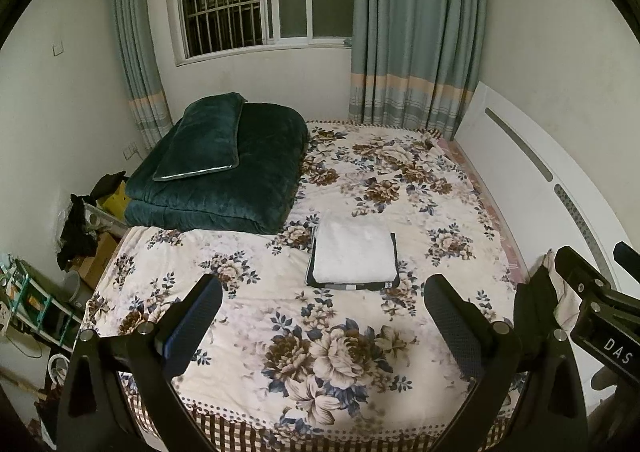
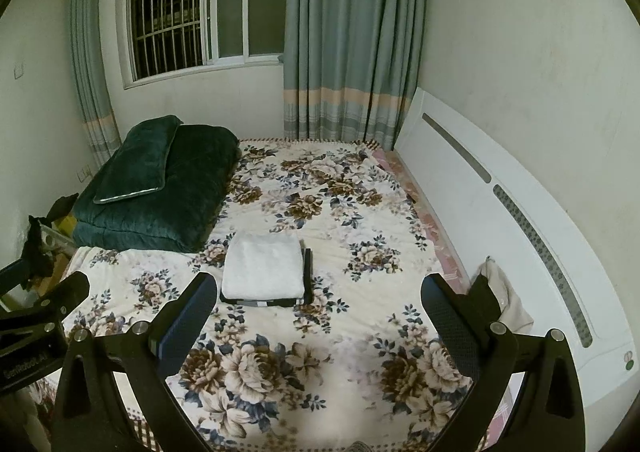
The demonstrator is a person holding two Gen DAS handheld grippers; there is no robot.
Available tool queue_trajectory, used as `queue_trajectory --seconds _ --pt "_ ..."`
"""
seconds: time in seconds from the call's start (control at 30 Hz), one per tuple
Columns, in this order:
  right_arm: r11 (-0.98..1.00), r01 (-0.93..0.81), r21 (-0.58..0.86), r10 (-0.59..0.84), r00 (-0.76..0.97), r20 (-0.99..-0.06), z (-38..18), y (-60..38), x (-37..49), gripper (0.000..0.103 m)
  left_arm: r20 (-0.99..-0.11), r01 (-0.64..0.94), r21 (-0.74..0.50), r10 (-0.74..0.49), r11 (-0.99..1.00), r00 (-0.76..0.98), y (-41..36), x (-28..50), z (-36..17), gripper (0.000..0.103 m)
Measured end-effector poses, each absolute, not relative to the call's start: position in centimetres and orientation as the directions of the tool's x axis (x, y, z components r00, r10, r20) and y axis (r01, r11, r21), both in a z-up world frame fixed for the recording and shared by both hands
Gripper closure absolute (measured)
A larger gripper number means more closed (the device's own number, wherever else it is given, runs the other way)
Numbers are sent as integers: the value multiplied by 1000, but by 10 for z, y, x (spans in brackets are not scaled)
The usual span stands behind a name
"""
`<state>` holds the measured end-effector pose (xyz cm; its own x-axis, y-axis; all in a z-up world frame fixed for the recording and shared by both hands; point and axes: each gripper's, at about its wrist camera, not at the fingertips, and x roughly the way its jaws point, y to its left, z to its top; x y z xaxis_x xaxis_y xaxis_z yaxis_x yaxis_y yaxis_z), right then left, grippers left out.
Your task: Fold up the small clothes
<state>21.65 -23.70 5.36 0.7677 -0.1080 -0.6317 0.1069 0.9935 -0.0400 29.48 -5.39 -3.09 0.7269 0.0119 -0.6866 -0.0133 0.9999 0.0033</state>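
Both pairs of fingers stand wide apart and hold nothing — the left gripper (image 1: 323, 316) and right gripper (image 2: 319, 314) hover side by side above the near edge of the bed (image 1: 400, 188). Beyond them a folded white cloth (image 1: 354, 250) lies on a folded dark garment (image 1: 352, 286), mid-bed. Far left, a green quilt (image 1: 224, 180) carries a pillow (image 1: 204, 136). Unfolded clothes (image 2: 496, 296) lie heaped at the right — against the headboard (image 2: 500, 220).

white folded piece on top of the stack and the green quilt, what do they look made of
White folded piece: looks like terry or fleece, matte with a fuzzy nap. Green quilt: probably velvety plush, judging by its soft sheen and stitched, puffy folds. Neither can be confirmed by sight.
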Motion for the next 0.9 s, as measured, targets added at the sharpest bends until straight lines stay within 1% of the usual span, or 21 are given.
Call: queue_trajectory --seconds 0.4,0.6,0.9 --pt "994 103 -33 -100 766 -635 53 -238 217 0 -682 -10 1 8 1000 731 -52 299 -26 0" --pt "994 100 -33 -98 766 -635 53 -240 219 0 -674 -12 6 13 1000 739 -52 307 -14 0" --pt "995 93 -23 -86 768 -635 51 -232 224 0 -672 -16 6 16 1000 740 -54 308 -14 0"
